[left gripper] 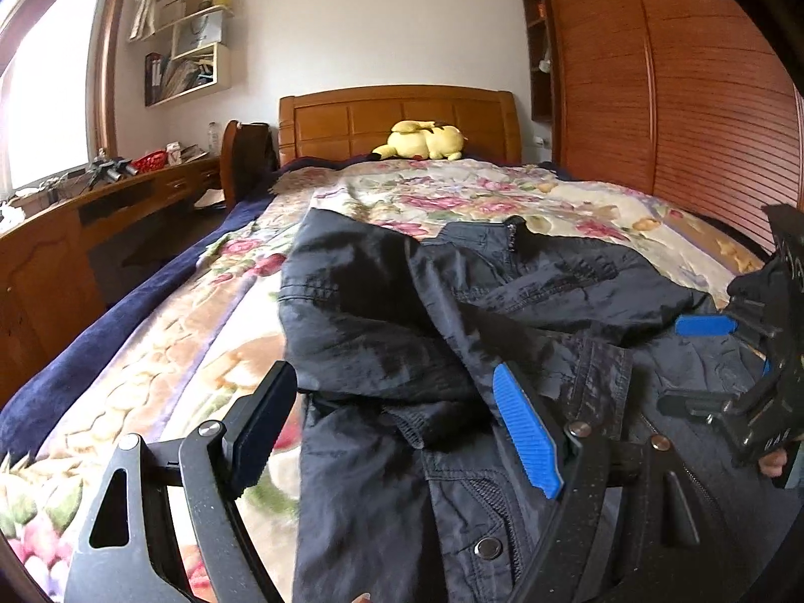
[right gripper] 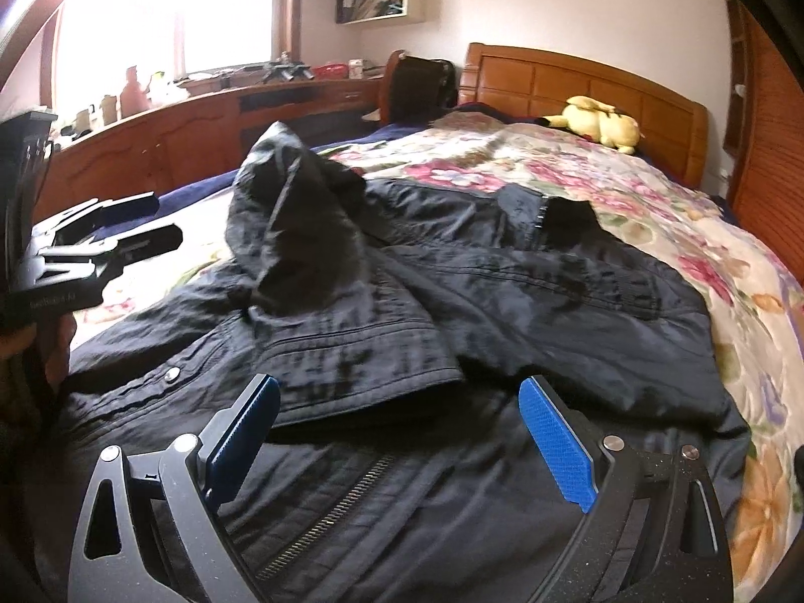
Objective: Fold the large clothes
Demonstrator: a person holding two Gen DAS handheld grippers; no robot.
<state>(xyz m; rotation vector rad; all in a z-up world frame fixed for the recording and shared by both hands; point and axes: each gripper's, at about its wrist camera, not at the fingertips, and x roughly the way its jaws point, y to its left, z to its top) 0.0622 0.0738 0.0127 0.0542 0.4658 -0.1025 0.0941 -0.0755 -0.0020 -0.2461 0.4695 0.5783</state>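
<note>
The crumpled black nylon jacket [right gripper: 402, 301] lies on the flowery bed cover [right gripper: 653, 211], right under both jaws. Left gripper [left gripper: 397, 432] and right gripper [right gripper: 402, 442] are wide open, holding nothing.

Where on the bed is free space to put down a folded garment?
The floral quilt is bare between the black jacket and the yellow plush toy. A narrower strip runs along the jacket's window side. Crowded near both grippers.

A wooden bed [left gripper: 397, 120] with a floral blanket [left gripper: 452, 191] stands against a white wall [left gripper: 377, 25]. A slatted wooden wardrobe [left gripper: 678, 100] stands beside it; daylight floods through the window [right gripper: 166, 10] above a long wooden desk [right gripper: 201, 120].
</note>
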